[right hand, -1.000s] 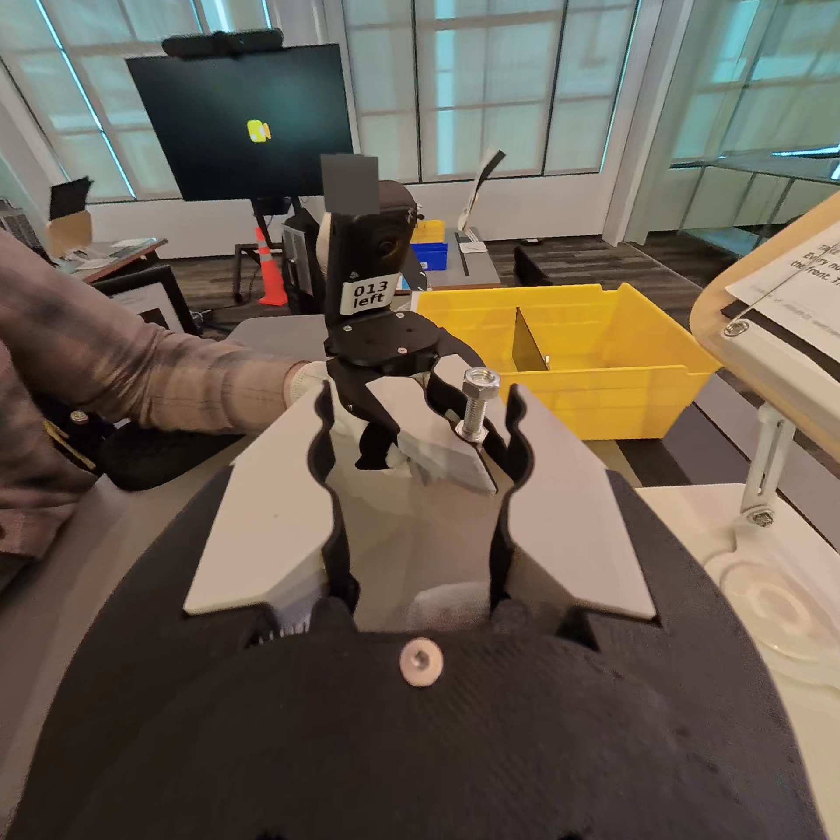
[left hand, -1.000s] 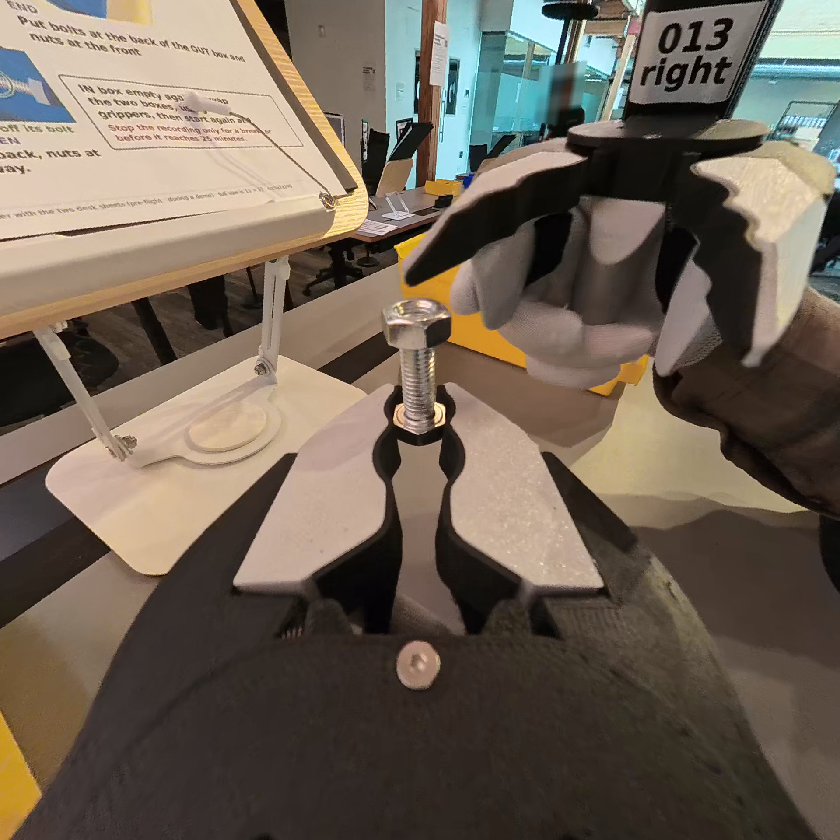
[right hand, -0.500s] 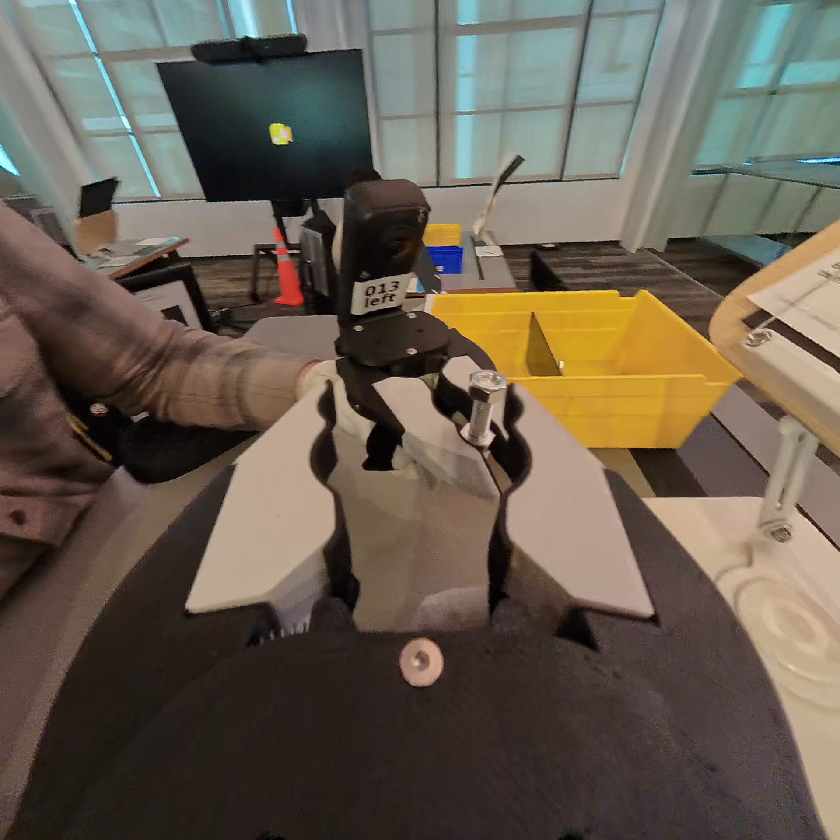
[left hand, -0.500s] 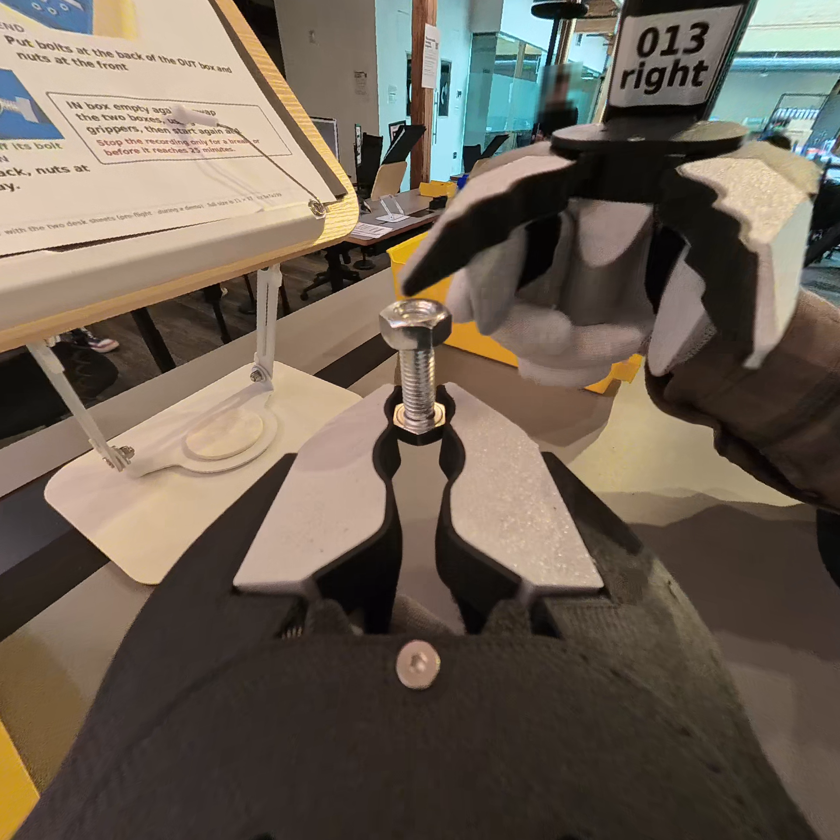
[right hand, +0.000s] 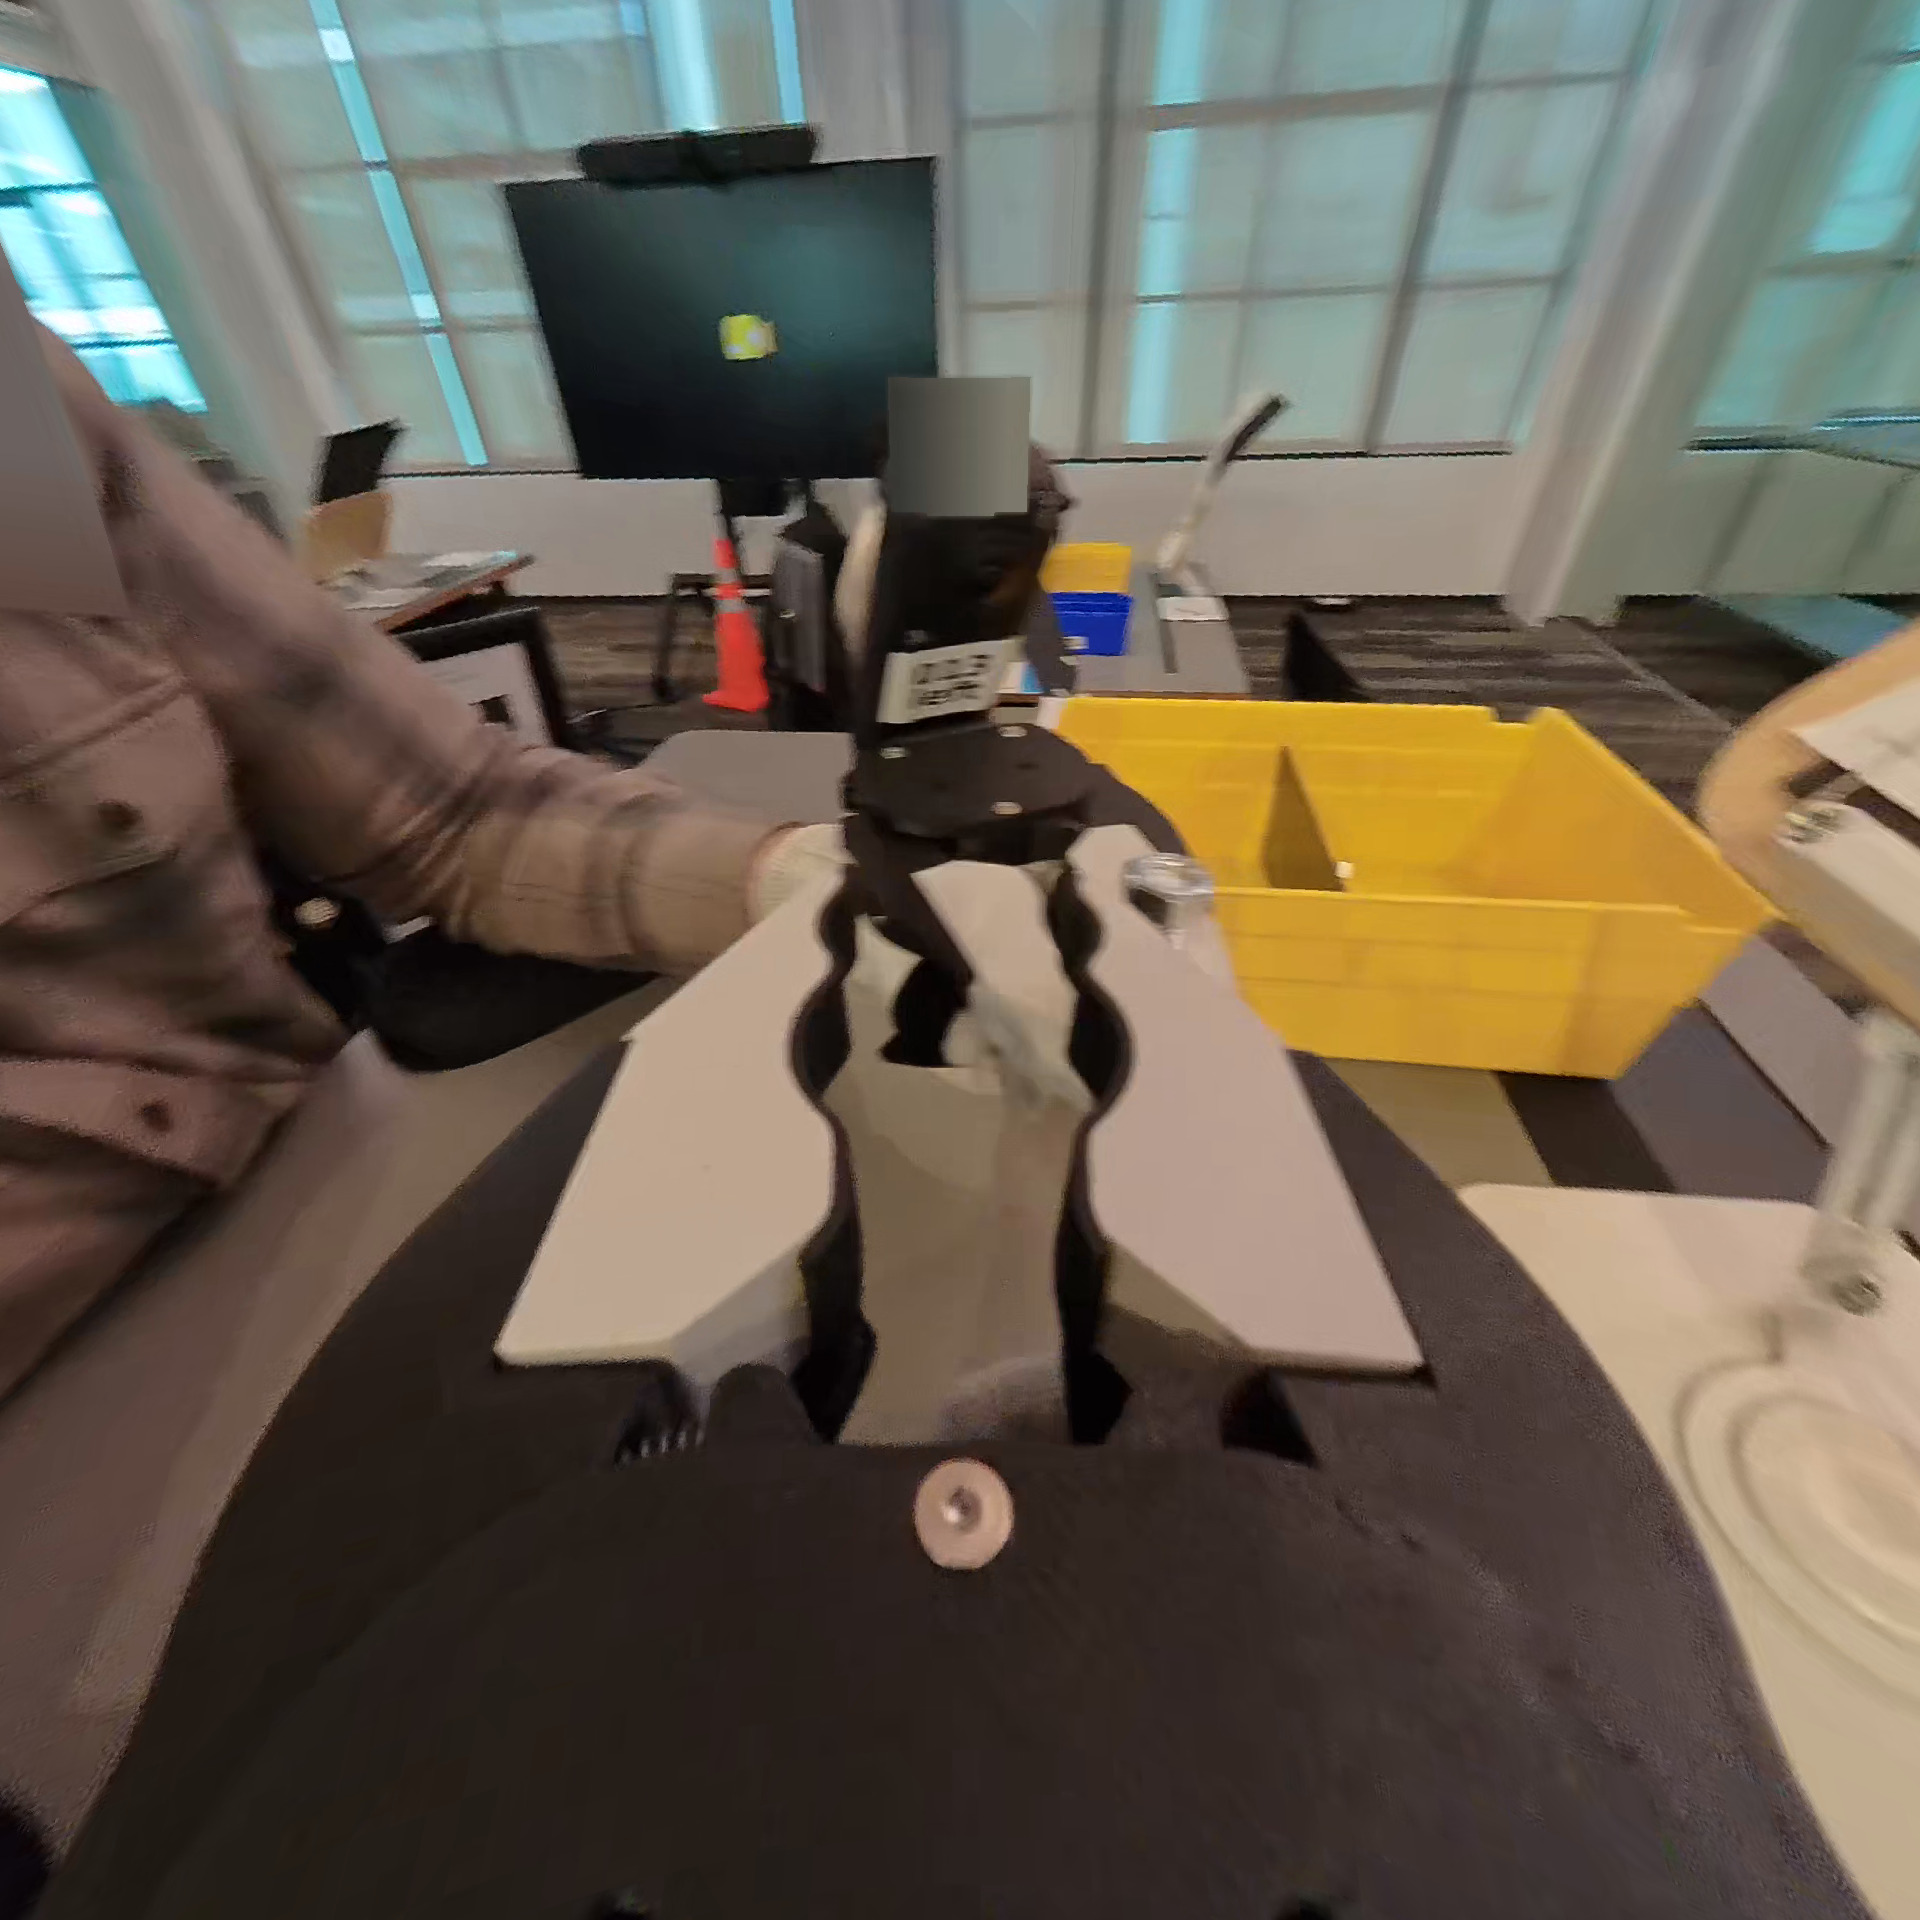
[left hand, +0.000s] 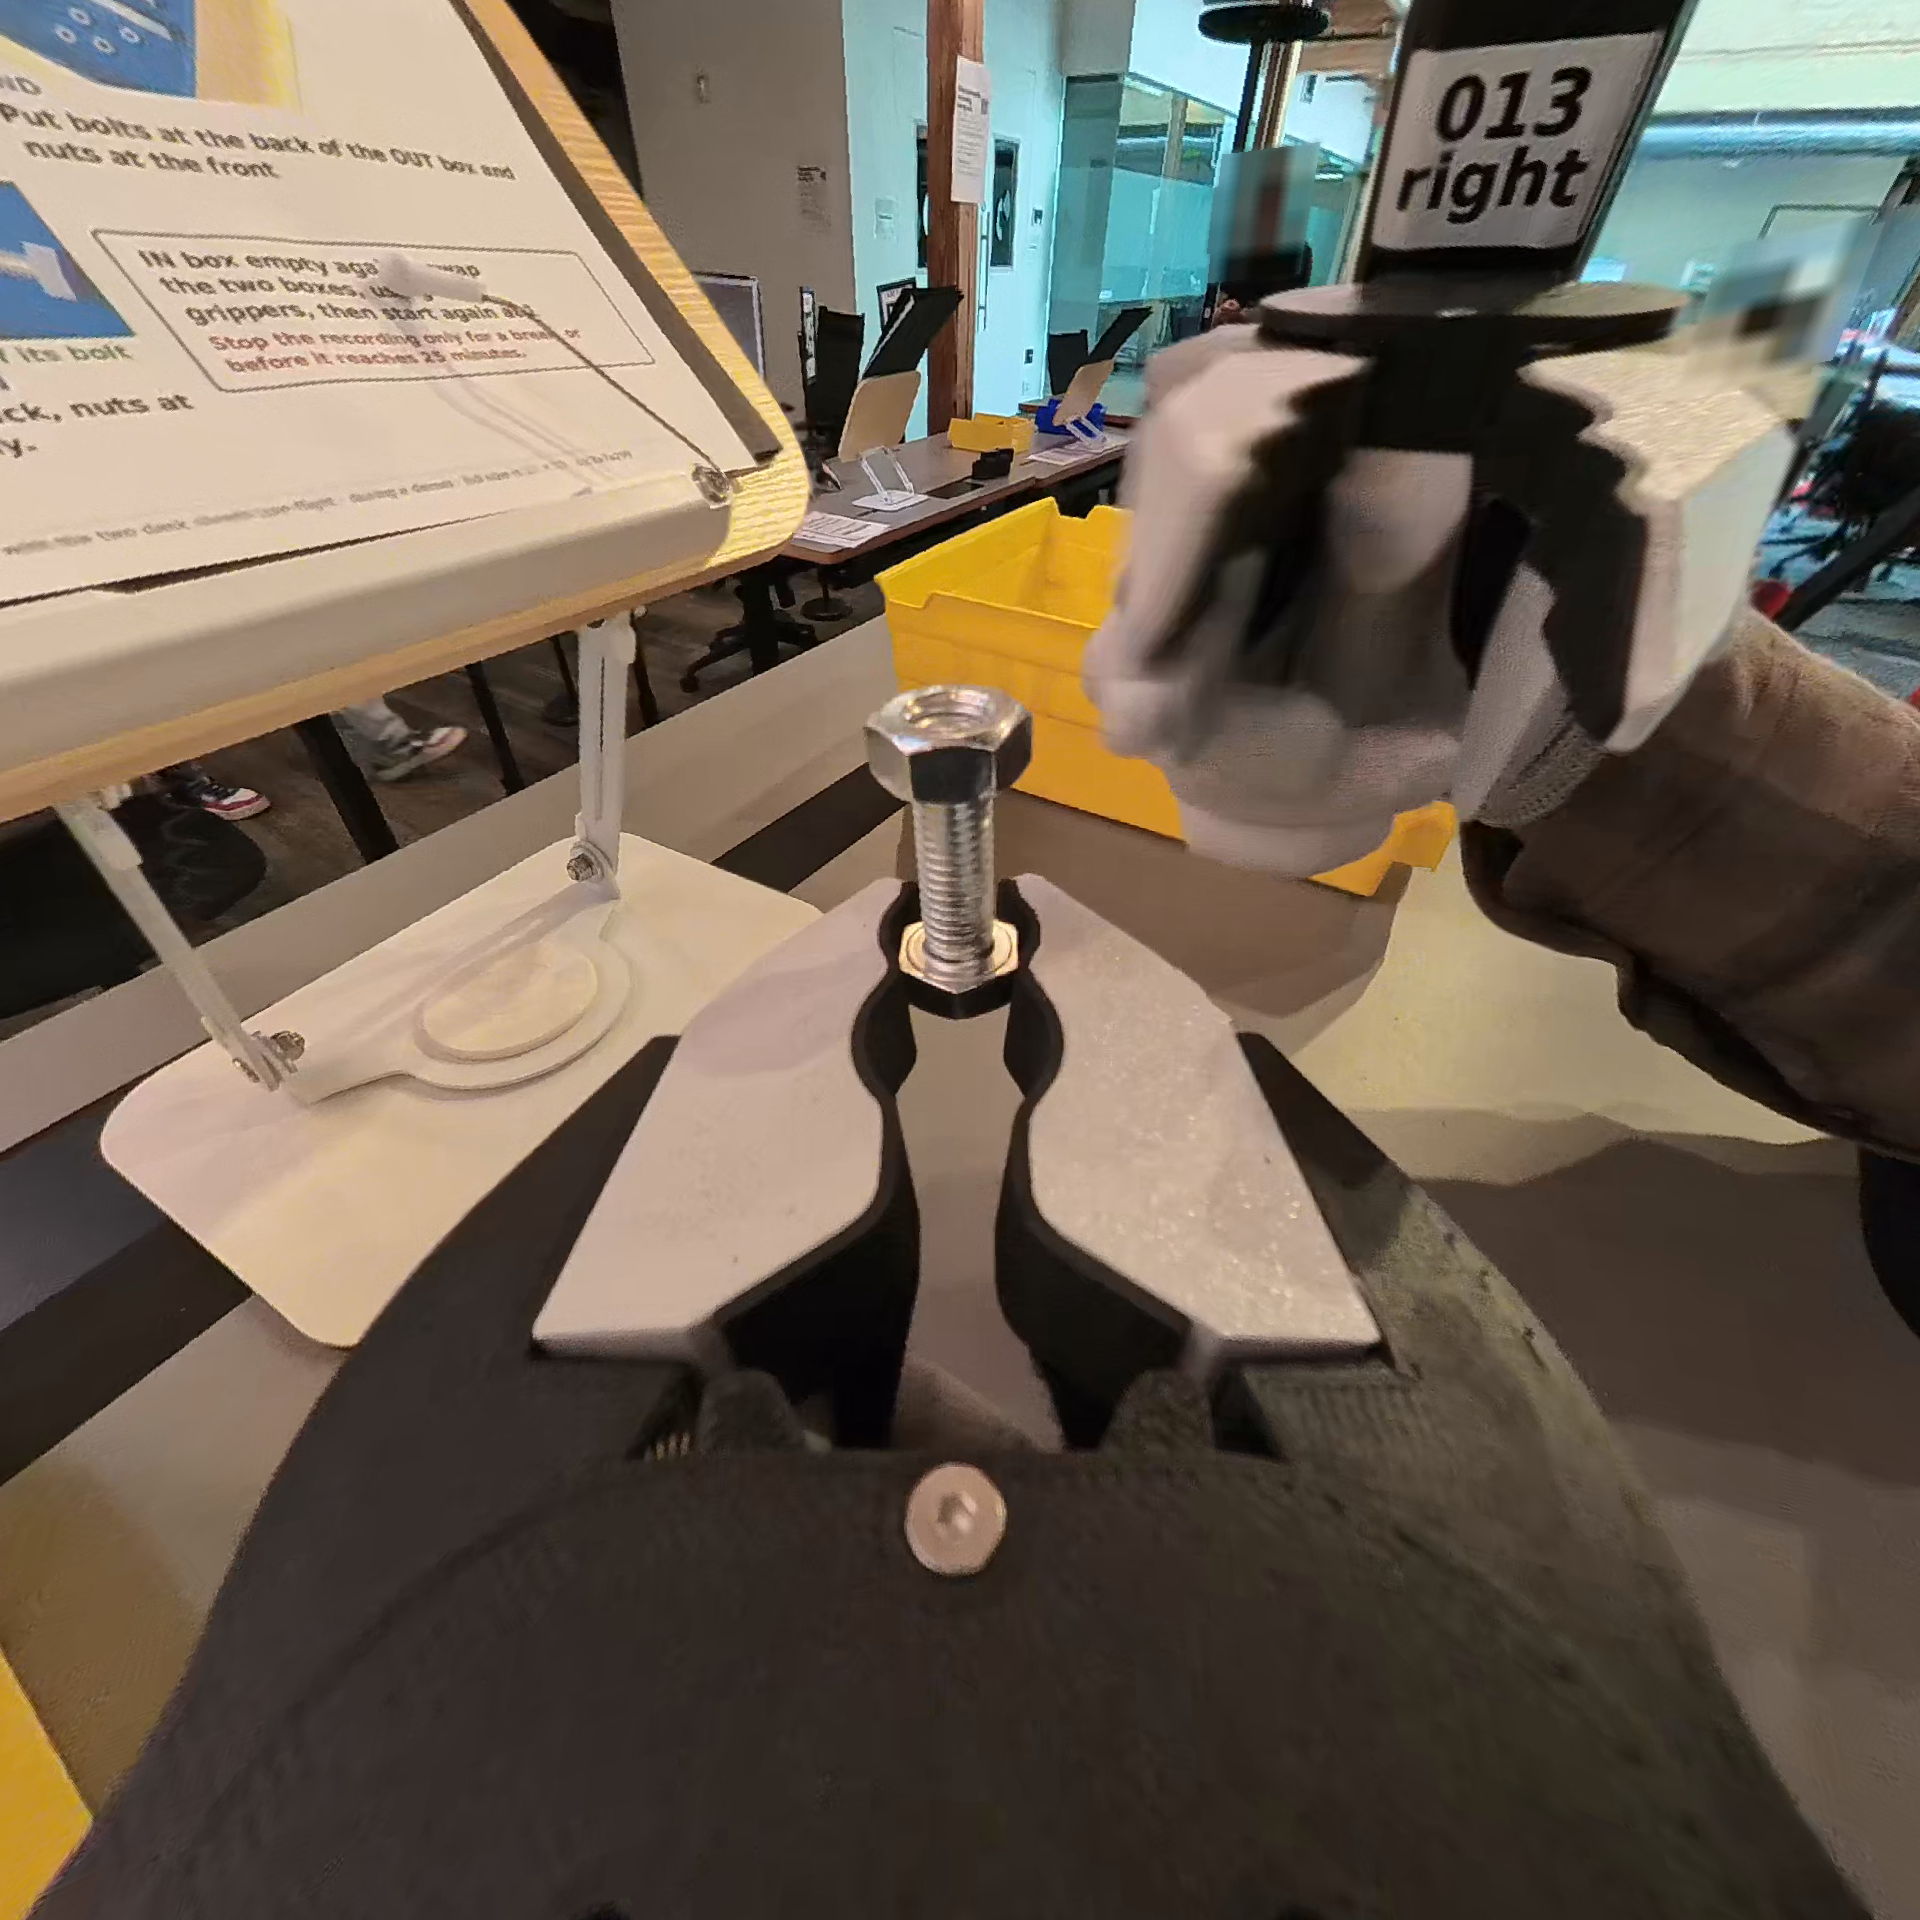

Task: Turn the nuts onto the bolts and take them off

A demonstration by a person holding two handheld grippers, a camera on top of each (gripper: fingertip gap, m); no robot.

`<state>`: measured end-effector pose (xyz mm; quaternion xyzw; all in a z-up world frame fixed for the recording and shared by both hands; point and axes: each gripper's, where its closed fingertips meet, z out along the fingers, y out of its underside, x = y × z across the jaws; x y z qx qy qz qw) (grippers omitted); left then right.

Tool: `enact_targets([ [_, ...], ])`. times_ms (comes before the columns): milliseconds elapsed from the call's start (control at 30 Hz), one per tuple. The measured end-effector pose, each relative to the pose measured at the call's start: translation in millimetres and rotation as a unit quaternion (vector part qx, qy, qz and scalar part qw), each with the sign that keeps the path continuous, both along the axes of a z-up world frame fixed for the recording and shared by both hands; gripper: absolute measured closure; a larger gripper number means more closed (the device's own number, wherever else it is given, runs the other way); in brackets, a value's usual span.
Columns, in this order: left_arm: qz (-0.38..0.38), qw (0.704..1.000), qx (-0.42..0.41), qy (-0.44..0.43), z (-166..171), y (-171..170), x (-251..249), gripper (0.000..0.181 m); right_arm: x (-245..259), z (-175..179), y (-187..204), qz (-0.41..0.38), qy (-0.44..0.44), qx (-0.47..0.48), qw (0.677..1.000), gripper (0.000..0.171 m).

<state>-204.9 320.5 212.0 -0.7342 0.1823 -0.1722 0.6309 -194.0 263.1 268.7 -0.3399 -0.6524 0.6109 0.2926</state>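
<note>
My left gripper is shut on the hex head of a steel bolt. It holds the bolt upright above the grey table. A nut sits on the top end of the thread. My right gripper is up and to the right of the nut, apart from it, open and empty, blurred by motion. In the right wrist view my right gripper has a narrow gap between its fingers. The nut shows blurred just outside its right fingertip.
A yellow divided bin stands behind the bolt and also shows in the right wrist view. A tilted sheet holder on a white base is at the left. A person's sleeve reaches in from the left. One gripper's finger ends stand about 8 cm off the other's.
My right gripper has swung sideways, so the bolt has gone from between its fingers to outside the right one. Its fingers have narrowed. The left gripper still holds the bolt steady.
</note>
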Motion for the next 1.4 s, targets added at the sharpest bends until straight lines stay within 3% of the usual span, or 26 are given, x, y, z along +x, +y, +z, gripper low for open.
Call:
enact_targets([
  [67,-0.002,1.000,-0.001,0.003,-1,0,3,0.167,-11,-6,8,-0.038,-0.010,0.007,0.999,0.102],
  [133,-0.004,1.000,-0.004,0.001,-3,0,5,0.167,-14,-9,6,-0.041,-0.012,0.015,0.999,0.098],
  [600,-0.004,1.000,-0.001,-0.007,0,-1,2,0.167,-11,-9,3,-0.029,-0.009,0.014,0.999,0.103],
  [667,-0.002,1.000,-0.002,-0.012,0,0,0,0.167,1,-7,-6,0.013,-0.008,0.015,1.000,0.134],
  [700,-0.004,1.000,-0.002,-0.013,0,0,0,0.167,7,-5,-10,0.032,-0.003,0.013,0.999,0.142],
  [733,-0.003,1.000,-0.001,-0.011,0,0,0,0.167,6,-3,-6,0.020,0.000,0.015,1.000,0.141],
  [833,-0.005,1.000,-0.001,-0.006,0,0,3,0.167,-4,1,8,-0.031,0.010,0.008,0.999,0.104],
  [900,-0.007,1.000,-0.002,-0.007,0,-1,4,0.167,-9,-4,10,-0.043,0.003,0.017,0.999,0.096],
  [1200,-0.002,1.000,-0.001,-0.008,1,0,1,0.167,-7,-7,-1,-0.017,-0.003,0.021,1.000,0.105],
  [1267,-0.003,1.000,-0.001,-0.010,1,0,1,0.167,3,-8,-13,0.028,-0.005,0.022,0.999,0.133],
  [1400,-0.006,1.000,-0.001,-0.008,0,-1,3,0.167,-6,-3,1,-0.019,0.005,0.015,1.000,0.109],
])
